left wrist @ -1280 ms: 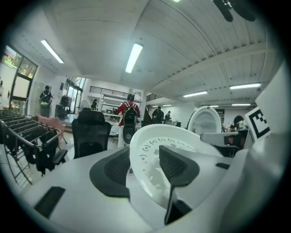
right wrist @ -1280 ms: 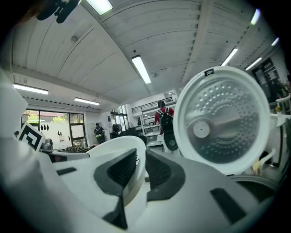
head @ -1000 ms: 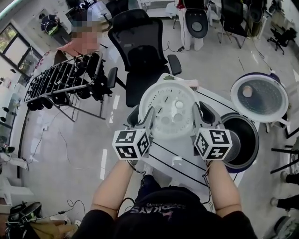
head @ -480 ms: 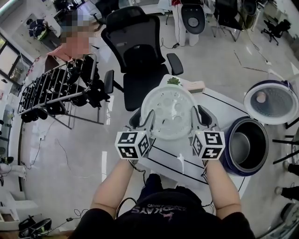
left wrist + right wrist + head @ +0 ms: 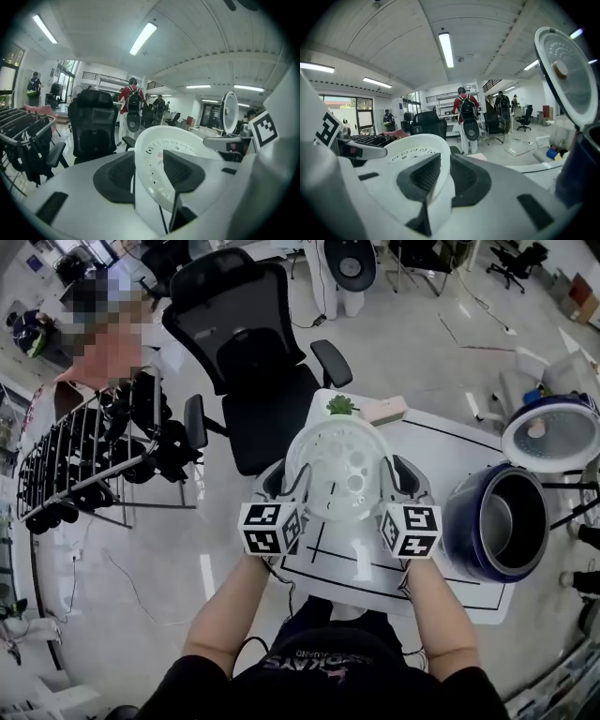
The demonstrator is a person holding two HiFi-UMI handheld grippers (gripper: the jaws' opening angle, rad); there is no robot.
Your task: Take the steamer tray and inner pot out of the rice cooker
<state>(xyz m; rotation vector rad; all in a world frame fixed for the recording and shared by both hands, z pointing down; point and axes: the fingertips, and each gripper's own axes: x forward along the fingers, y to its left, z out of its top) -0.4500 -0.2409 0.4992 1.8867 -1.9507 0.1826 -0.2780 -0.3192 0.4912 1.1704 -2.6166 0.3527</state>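
A white round steamer tray (image 5: 339,470) with holes in its floor hangs level over the white table (image 5: 441,451). My left gripper (image 5: 286,482) is shut on the tray's left rim and my right gripper (image 5: 398,479) on its right rim. In the left gripper view the tray's rim (image 5: 187,140) runs between the black pads of the left gripper (image 5: 152,161). The right gripper view shows the tray (image 5: 412,145) clamped the same way in the right gripper (image 5: 445,173). The dark blue rice cooker (image 5: 461,521) stands to the right, its lid (image 5: 553,432) up and the metal inner pot (image 5: 511,521) inside.
A small green plant (image 5: 342,407) and a pink box (image 5: 382,411) lie at the table's far edge. A black office chair (image 5: 239,343) stands beyond the table, and a drying rack (image 5: 84,456) is on the floor at the left. Black lines mark the tabletop.
Both grippers have carried the tray leftward, away from the rice cooker, and lower over the table. The grip on both rims looks the same.
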